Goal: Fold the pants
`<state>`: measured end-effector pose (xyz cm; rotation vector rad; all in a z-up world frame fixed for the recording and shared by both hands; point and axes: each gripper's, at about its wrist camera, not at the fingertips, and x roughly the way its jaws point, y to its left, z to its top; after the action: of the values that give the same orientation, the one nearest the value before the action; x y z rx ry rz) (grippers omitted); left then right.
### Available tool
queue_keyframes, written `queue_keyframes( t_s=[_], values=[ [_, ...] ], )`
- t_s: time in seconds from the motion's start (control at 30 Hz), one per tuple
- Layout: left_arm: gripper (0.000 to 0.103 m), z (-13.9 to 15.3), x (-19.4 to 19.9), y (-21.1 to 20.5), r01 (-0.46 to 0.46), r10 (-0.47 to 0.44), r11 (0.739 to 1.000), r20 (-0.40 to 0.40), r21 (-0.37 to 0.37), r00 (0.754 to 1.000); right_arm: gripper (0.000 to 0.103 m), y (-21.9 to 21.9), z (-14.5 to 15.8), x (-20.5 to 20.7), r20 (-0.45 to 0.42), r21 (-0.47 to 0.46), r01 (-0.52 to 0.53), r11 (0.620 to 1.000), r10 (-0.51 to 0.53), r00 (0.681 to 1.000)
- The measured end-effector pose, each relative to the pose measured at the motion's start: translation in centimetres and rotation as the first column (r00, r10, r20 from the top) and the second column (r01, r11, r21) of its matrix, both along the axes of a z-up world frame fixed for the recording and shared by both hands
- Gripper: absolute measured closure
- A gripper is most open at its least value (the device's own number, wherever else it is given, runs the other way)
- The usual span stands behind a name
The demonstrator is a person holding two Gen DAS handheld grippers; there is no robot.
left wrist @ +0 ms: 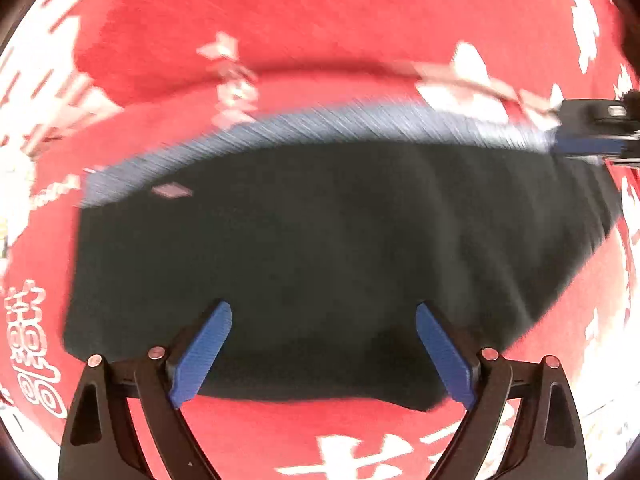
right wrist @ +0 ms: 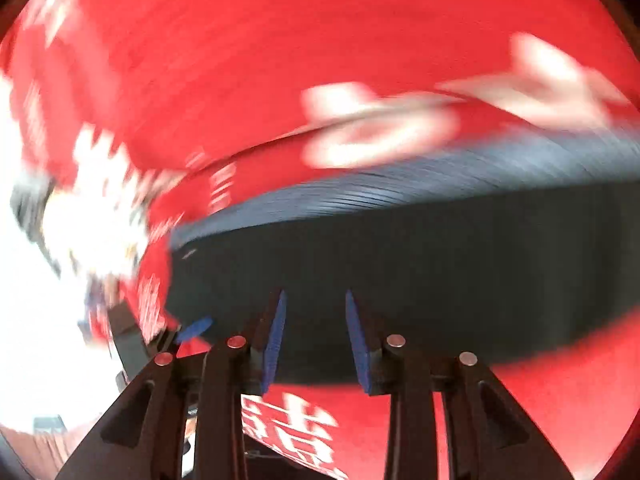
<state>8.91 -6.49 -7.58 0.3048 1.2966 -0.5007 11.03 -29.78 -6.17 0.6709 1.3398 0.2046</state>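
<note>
The dark pants [left wrist: 320, 248] lie in a folded, roughly rectangular bundle on a red cloth [left wrist: 320, 20] printed with white characters; what carries the cloth cannot be made out. Along the far edge of the pants runs a ribbed blue-grey waistband [left wrist: 320, 124], and a small pale label [left wrist: 172, 191] sits near its left end. In the left wrist view the left claw [left wrist: 323, 354] is spread wide, its blue pads [left wrist: 202, 354] over the near edge of the pants with nothing between them. At the far right of that view the right claw [left wrist: 596, 136] shows by the right end of the waistband. In the right wrist view, which is heavily blurred, the right claw [right wrist: 316, 344] has its blue pads [right wrist: 274, 344] parted with a clear gap, over the near edge of the pants [right wrist: 400, 264], gripping nothing. The waistband [right wrist: 400, 184] curves along the far side, and the red cloth [right wrist: 280, 40] fills the rest.
</note>
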Motion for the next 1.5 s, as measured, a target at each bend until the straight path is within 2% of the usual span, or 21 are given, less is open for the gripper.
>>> queue_keyframes(
  t_s=[0.07,0.13,0.27,0.33,0.43,0.53,0.6,0.67,0.7,0.73,0.9,0.97,1.0,1.03,1.07,1.1,1.13,1.23,1.33,1.4,1.5],
  values=[
    [0.008,0.6,1.9,2.6,-0.061,0.061,0.998,0.039,0.002,0.997,0.063,5.0,-0.1,4.8,0.016,0.011,-0.166,0.986,0.166,0.986],
    [0.008,0.5,4.1,6.3,-0.149,0.148,0.989,0.049,0.010,0.988,0.063,10.6,-0.3,9.3,0.039,-0.012,-0.317,0.949,0.317,0.948],
    [0.008,-1.1,7.7,14.3,-0.308,0.308,0.951,0.024,0.036,0.951,0.063,18.5,-2.8,14.0,0.027,-0.041,-0.467,0.883,0.468,0.883],
    [0.008,-1.9,9.2,18.0,-0.358,0.358,0.934,-0.017,0.001,0.934,0.063,22.2,-4.3,16.3,0.006,-0.063,-0.533,0.844,0.534,0.845],
    [0.008,-3.3,10.6,21.3,-0.347,0.329,0.929,-0.140,-0.131,0.934,0.063,25.9,-6.6,18.1,-0.037,-0.110,-0.613,0.783,0.613,0.789],
    [0.009,-4.6,11.8,22.9,-0.300,0.227,0.912,-0.266,-0.281,0.937,0.063,27.8,-8.3,19.3,-0.077,-0.137,-0.660,0.739,0.656,0.751],
    [0.013,-5.4,12.4,23.4,-0.271,0.173,0.906,-0.300,-0.325,0.938,0.063,28.5,-9.4,19.7,-0.103,-0.145,-0.685,0.714,0.678,0.728],
    [0.023,-5.5,12.5,23.4,-0.240,0.133,0.906,-0.304,-0.348,0.943,0.063,29.0,-10.2,20.0,-0.119,-0.162,-0.704,0.691,0.695,0.709],
    [0.039,-5.5,12.8,23.4,-0.233,0.114,0.902,-0.322,-0.363,0.940,0.063,29.4,-10.8,20.3,-0.128,-0.163,-0.710,0.685,0.699,0.704],
    [0.046,-5.6,12.9,23.2,-0.233,0.099,0.899,-0.346,-0.371,0.933,0.063,29.5,-11.1,20.4,-0.137,-0.161,-0.711,0.684,0.698,0.702],
    [0.046,-5.8,12.6,23.3,-0.211,0.059,0.906,-0.383,-0.368,0.922,0.060,29.6,-9.9,21.2,-0.100,-0.180,-0.692,0.699,0.687,0.720],
    [0.046,-6.2,12.9,23.2,-0.209,0.050,0.903,-0.391,-0.375,0.919,0.043,30.0,-9.7,21.3,-0.094,-0.178,-0.711,0.681,0.707,0.701],
    [0.046,-6.3,13.0,23.1,-0.209,0.052,0.904,-0.390,-0.373,0.919,0.039,30.3,-9.9,21.3,-0.103,-0.183,-0.725,0.664,0.720,0.686],
    [0.057,-6.1,13.0,23.1,-0.208,0.053,0.903,-0.384,-0.376,0.922,0.039,30.9,-10.7,21.0,-0.147,-0.191,-0.751,0.633,0.738,0.659],
    [0.065,-5.8,13.1,23.0,-0.205,0.055,0.903,-0.371,-0.379,0.927,0.055,31.3,-11.3,20.8,-0.182,-0.186,-0.764,0.617,0.743,0.644],
    [0.075,-5.6,13.2,23.1,-0.203,0.062,0.906,-0.356,-0.371,0.932,0.092,31.6,-11.7,20.6,-0.197,-0.157,-0.769,0.620,0.743,0.639],
    [0.081,-5.3,13.2,23.1,-0.204,0.063,0.903,-0.354,-0.378,0.933,0.094,31.8,-11.3,20.3,-0.185,-0.172,-0.765,0.621,0.742,0.644],
    [0.084,-4.4,12.6,23.7,-0.207,0.059,0.891,-0.349,-0.405,0.935,0.095,32.2,-9.2,19.7,-0.124,-0.171,-0.774,0.609,0.766,0.631],
    [0.084,-3.7,11.8,23.9,-0.184,0.045,0.898,-0.331,-0.400,0.942,0.096,31.8,-7.4,19.9,-0.084,-0.110,-0.759,0.642,0.755,0.651],
    [0.084,-4.0,11.6,24.0,-0.179,0.055,0.910,-0.318,-0.374,0.946,0.097,31.9,-7.3,20.2,-0.079,-0.089,-0.750,0.656,0.746,0.661],
    [0.084,-5.9,11.8,23.9,-0.219,0.105,0.920,-0.337,-0.324,0.936,0.097,33.2,-9.0,20.2,-0.116,-0.131,-0.761,0.636,0.752,0.649]
  ],
)
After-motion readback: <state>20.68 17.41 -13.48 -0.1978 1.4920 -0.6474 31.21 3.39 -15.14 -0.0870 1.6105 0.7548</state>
